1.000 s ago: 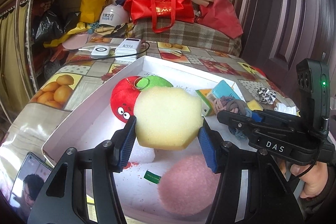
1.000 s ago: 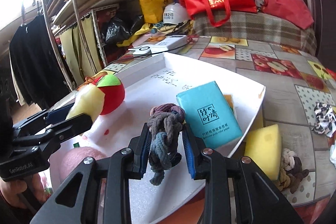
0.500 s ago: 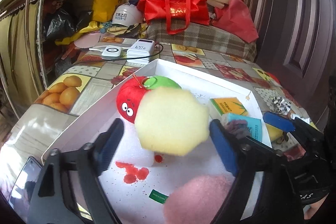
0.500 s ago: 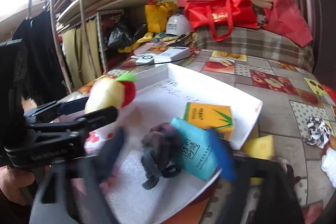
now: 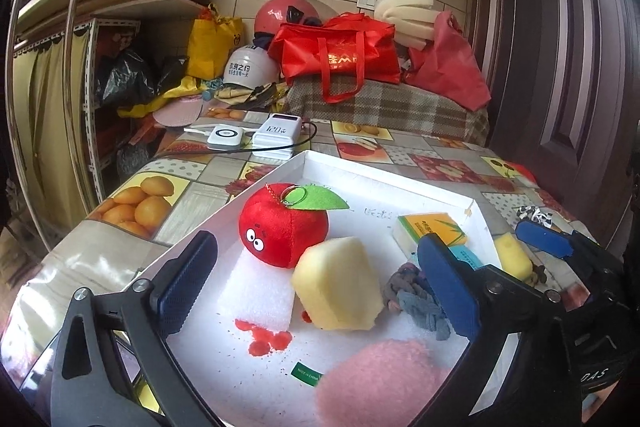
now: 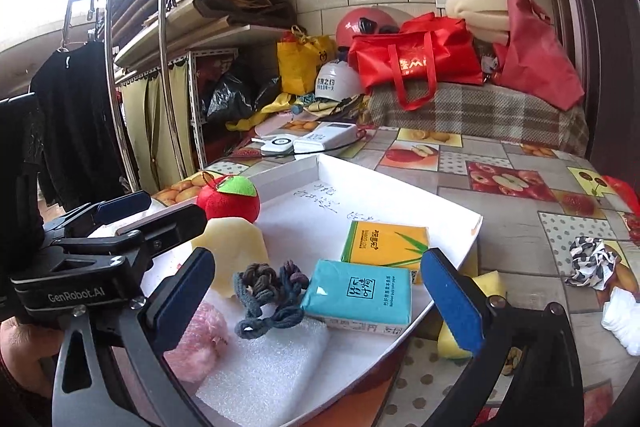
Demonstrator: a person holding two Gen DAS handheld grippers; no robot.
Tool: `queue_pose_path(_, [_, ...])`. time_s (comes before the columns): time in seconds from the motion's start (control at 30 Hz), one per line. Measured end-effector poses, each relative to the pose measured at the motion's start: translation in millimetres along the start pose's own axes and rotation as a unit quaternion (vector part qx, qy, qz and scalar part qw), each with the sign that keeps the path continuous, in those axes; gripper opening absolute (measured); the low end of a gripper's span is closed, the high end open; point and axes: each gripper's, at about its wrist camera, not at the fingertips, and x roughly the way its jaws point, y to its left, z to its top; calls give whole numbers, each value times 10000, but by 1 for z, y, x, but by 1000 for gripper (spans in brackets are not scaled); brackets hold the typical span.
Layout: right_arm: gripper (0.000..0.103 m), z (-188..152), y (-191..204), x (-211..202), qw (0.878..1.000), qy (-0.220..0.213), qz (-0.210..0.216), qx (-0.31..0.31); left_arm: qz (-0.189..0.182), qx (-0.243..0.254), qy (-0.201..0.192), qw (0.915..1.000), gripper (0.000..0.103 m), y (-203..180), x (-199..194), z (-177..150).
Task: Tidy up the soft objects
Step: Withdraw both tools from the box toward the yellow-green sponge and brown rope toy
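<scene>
Sponge (image 5: 335,285) and knotted rope (image 6: 269,293) now released beside "MADE IN CHINA" tag (image 5: 307,373)

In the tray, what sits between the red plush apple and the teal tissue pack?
The pale yellow sponge and the knotted hair ties lie between the plush apple and the teal pack, clearest in the right wrist view.

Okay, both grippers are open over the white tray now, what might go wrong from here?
1. The teal tissue pack lies close to the white tray's low near edge; a nudge might push it off.
2. The yellow sponge rests tilted against the red apple toy; moving either may tip it.
3. The knotted hair ties lie just ahead of the right gripper, so its fingers could snag them.
</scene>
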Motion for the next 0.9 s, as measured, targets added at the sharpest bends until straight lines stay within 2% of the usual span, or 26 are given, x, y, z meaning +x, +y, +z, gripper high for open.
queue_pose_path(0.23, [103,-9,-18,-20,9999,16,-107,121,-109,262,-348,9990,103,-10,-15,-2])
queue_pose_path(0.5, [103,-30,-94,-63,9944,419,-652,725,-828,279,-372,9955,103,-32,-30,-8])
queue_pose_path(0.57, [102,-34,-104,-65,9933,573,-585,821,-937,403,-300,9943,103,-43,-30,-10])
queue_pose_path(0.7, [102,-33,-102,-58,9934,706,-536,729,-977,670,-309,9925,103,-56,-33,-13])
queue_pose_path(0.9, [102,-19,-92,-29,9944,636,-783,311,-978,621,-181,9931,103,-55,-27,-12])
